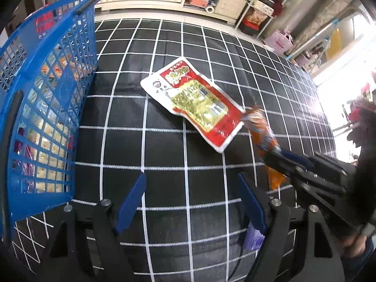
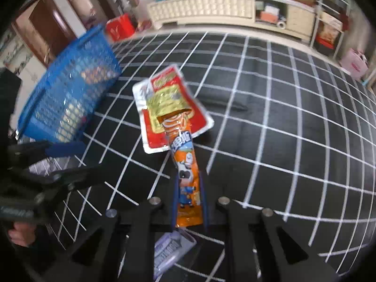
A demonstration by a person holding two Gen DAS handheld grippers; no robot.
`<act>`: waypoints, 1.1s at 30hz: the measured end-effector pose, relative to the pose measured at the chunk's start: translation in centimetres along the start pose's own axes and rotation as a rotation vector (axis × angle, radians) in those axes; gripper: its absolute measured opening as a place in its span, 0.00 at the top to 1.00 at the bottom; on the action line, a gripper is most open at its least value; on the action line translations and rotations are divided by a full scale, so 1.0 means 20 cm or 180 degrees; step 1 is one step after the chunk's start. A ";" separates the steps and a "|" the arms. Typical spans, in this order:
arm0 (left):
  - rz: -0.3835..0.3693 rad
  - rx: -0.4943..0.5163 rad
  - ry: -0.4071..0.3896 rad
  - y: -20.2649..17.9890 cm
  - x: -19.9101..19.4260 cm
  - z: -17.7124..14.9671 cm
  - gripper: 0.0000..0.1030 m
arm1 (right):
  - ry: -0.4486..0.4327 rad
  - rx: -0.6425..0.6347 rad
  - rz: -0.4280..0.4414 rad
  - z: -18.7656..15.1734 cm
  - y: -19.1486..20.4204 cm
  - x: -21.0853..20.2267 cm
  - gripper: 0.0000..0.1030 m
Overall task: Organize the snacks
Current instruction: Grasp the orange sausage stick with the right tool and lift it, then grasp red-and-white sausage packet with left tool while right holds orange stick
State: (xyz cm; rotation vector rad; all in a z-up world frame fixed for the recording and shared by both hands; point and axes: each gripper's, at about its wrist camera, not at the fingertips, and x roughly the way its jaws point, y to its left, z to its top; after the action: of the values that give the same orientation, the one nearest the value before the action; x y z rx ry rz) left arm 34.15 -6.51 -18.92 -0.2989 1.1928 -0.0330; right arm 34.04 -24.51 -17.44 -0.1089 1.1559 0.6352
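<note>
A long orange snack packet (image 2: 185,164) with a cartoon cow sits between the blue pads of my right gripper (image 2: 189,176), which is shut on it; its far end reaches over a flat red and white snack pouch (image 2: 169,103) lying on the black checked cloth. In the left wrist view the same orange packet (image 1: 260,127) sticks out of the right gripper (image 1: 282,155) beside the red pouch (image 1: 195,101). My left gripper (image 1: 190,176) hangs open over bare cloth, nothing between its fingers. A blue mesh basket (image 1: 58,87) holding several snacks stands to its left.
A small purple packet (image 2: 171,251) lies on the cloth under the right gripper, also seen as a purple packet (image 1: 252,237) by the left gripper's right finger. The blue basket (image 2: 70,94) sits far left. A cream cabinet (image 2: 202,7) and shelves stand beyond the cloth.
</note>
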 end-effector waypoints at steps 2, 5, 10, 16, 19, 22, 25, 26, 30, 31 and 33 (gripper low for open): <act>0.0024 -0.0084 -0.0013 0.00 0.01 0.03 0.25 | -0.0062 0.0023 -0.0061 0.00 0.00 -0.04 0.81; 0.0065 -0.0268 0.0000 0.00 0.06 0.09 0.25 | -0.0048 0.0090 -0.0146 0.03 -0.01 -0.04 0.81; -0.0061 -0.0777 0.0067 0.07 0.17 0.17 0.25 | -0.0070 0.0103 -0.0111 0.10 -0.01 0.00 0.81; -0.0015 -0.0838 0.0000 0.05 0.23 0.23 0.25 | -0.0154 0.0204 -0.0003 0.11 -0.07 0.00 0.81; -0.0041 -0.0878 -0.0016 0.04 0.24 0.23 0.25 | -0.0139 0.0262 0.0004 0.11 -0.10 0.02 0.81; -0.0026 -0.0800 0.0024 0.01 0.26 0.25 0.26 | -0.0168 0.0287 0.0014 0.12 -0.12 0.02 0.81; -0.0024 -0.0692 0.0036 -0.03 0.27 0.26 0.38 | -0.0202 0.0353 0.0056 0.11 -0.14 0.02 0.81; -0.0014 -0.0677 0.0039 -0.04 0.27 0.25 0.42 | -0.0207 0.0378 0.0072 0.11 -0.15 0.02 0.81; -0.0110 -0.0713 0.0130 -0.05 0.31 0.26 0.90 | -0.0191 0.0449 0.0075 0.09 -0.18 0.02 0.81; -0.0109 -0.0721 0.0105 -0.05 0.31 0.25 0.90 | -0.0178 0.0465 0.0059 0.09 -0.18 0.02 0.81; -0.0152 -0.0702 0.0091 -0.05 0.31 0.24 0.94 | -0.0146 0.0525 0.0052 0.09 -0.20 0.03 0.81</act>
State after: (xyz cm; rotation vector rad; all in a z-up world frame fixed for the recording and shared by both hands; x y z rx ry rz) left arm 41.10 -7.61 -22.69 -0.5221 1.2193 0.0534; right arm 37.72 -26.92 -18.16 0.0553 1.1610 0.5518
